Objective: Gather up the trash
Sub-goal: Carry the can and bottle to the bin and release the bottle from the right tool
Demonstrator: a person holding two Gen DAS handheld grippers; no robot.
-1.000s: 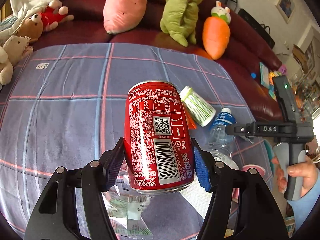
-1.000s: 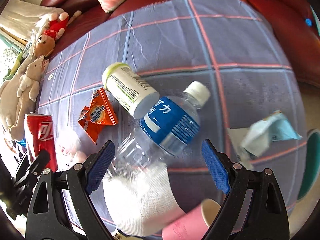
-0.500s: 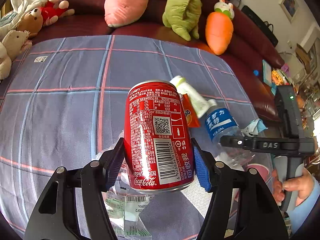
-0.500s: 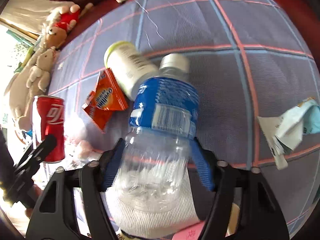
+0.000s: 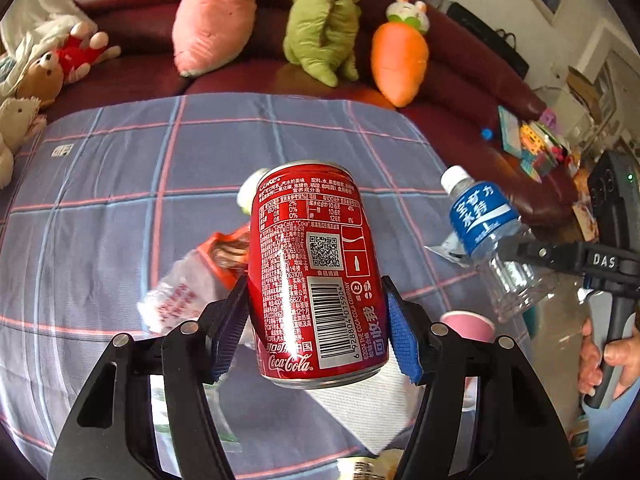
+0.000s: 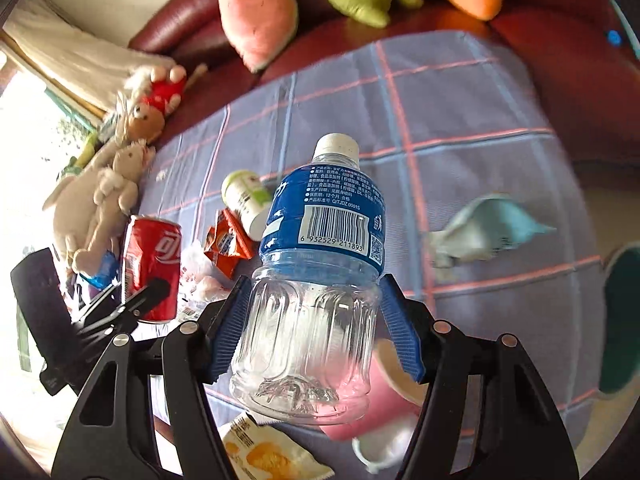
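My left gripper (image 5: 316, 332) is shut on a red cola can (image 5: 316, 272), held upright above the checked cloth (image 5: 120, 208); the can (image 6: 150, 268) also shows at the left of the right wrist view. My right gripper (image 6: 316, 328) is shut on a clear plastic bottle (image 6: 316, 300) with a blue label and white cap, lifted off the cloth; that bottle (image 5: 486, 232) appears at the right of the left wrist view. On the cloth lie an orange snack wrapper (image 6: 228, 244), a white-and-green bottle (image 6: 246, 200), a clear plastic bag (image 5: 180, 292) and crumpled blue-white paper (image 6: 488, 232).
A pink paper cup (image 6: 384, 396) and a yellow snack packet (image 6: 272, 452) lie near the front edge. Plush toys line the dark red sofa (image 5: 132, 0) behind: pink (image 5: 216, 16), green (image 5: 324, 20), an orange carrot (image 5: 398, 56). A hand (image 5: 604, 356) holds the right gripper's handle.
My right gripper closed on the clear bottle and lifted it off the cloth, tipping it upright. The left gripper with the can drifted a little and rose slightly.
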